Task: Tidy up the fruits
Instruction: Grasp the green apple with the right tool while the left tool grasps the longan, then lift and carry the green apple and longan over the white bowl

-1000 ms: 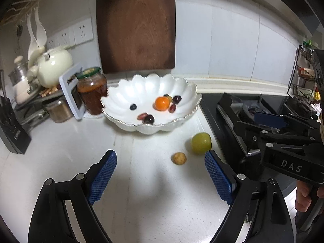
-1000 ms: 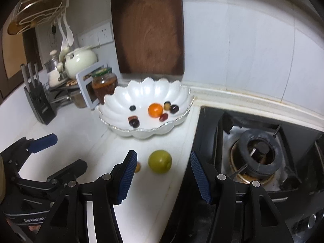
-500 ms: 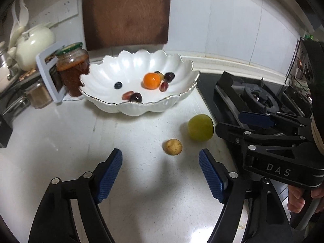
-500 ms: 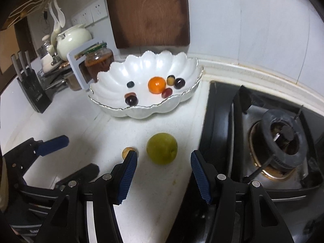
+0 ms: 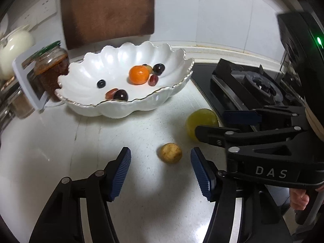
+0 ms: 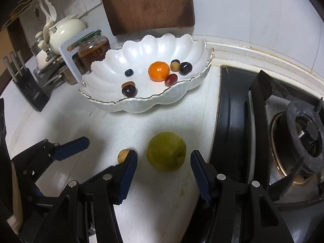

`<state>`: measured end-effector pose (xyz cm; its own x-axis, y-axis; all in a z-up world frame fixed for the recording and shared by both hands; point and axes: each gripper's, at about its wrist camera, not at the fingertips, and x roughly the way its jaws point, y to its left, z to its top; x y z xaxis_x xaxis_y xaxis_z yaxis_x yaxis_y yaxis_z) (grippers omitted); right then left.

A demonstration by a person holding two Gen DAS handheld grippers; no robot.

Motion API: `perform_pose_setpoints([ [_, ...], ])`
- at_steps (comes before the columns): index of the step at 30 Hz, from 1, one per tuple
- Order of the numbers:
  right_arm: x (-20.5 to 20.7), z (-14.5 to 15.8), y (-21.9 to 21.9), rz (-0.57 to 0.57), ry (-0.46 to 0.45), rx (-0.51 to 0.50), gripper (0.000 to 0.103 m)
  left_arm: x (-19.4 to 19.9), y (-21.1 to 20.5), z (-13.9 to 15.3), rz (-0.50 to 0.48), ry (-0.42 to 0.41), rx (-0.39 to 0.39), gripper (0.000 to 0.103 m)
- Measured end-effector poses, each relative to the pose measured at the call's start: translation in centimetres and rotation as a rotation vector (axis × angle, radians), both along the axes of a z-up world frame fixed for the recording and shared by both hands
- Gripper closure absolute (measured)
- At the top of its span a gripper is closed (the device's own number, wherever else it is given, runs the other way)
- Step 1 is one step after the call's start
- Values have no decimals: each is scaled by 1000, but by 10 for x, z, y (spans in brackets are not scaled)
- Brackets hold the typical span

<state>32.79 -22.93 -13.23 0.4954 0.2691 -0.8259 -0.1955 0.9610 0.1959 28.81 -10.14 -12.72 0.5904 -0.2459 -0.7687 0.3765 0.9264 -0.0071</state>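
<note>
A small yellow-brown fruit (image 5: 171,153) lies on the white counter, just ahead of my left gripper (image 5: 161,159). That gripper's jaws are closing, and the fruit sits off-centre toward the right pad, untouched. A larger green fruit (image 6: 166,151) rests near the stove edge, between the tips of my right gripper (image 6: 164,162), whose blue pads stand clear of it on both sides. The white scalloped bowl (image 5: 113,60) behind holds an orange (image 5: 139,74), dark grapes and other small fruit. The right gripper (image 5: 210,125) also shows at the right of the left wrist view, partly covering the green fruit (image 5: 199,118).
A black gas stove (image 6: 283,131) borders the counter on the right. A jar with a green lid (image 5: 51,68), a white teapot (image 6: 65,31), a knife block (image 6: 30,89) and a wooden cutting board (image 6: 145,4) against the wall stand behind the bowl.
Both grippers have come down and forward toward the two loose fruits. The left gripper's jaws have narrowed markedly. The right gripper's tips now flank the green fruit.
</note>
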Motion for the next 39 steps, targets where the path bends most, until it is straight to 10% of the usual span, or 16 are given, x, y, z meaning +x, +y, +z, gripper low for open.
perform_pose_setpoints([
  [20,23,-25,4,17,76,-1,53,24,-13,-28,-58,88,13,75],
  [39,5,-17,5,-23,26,21,53,4,23,-11,48,69,-37,75],
])
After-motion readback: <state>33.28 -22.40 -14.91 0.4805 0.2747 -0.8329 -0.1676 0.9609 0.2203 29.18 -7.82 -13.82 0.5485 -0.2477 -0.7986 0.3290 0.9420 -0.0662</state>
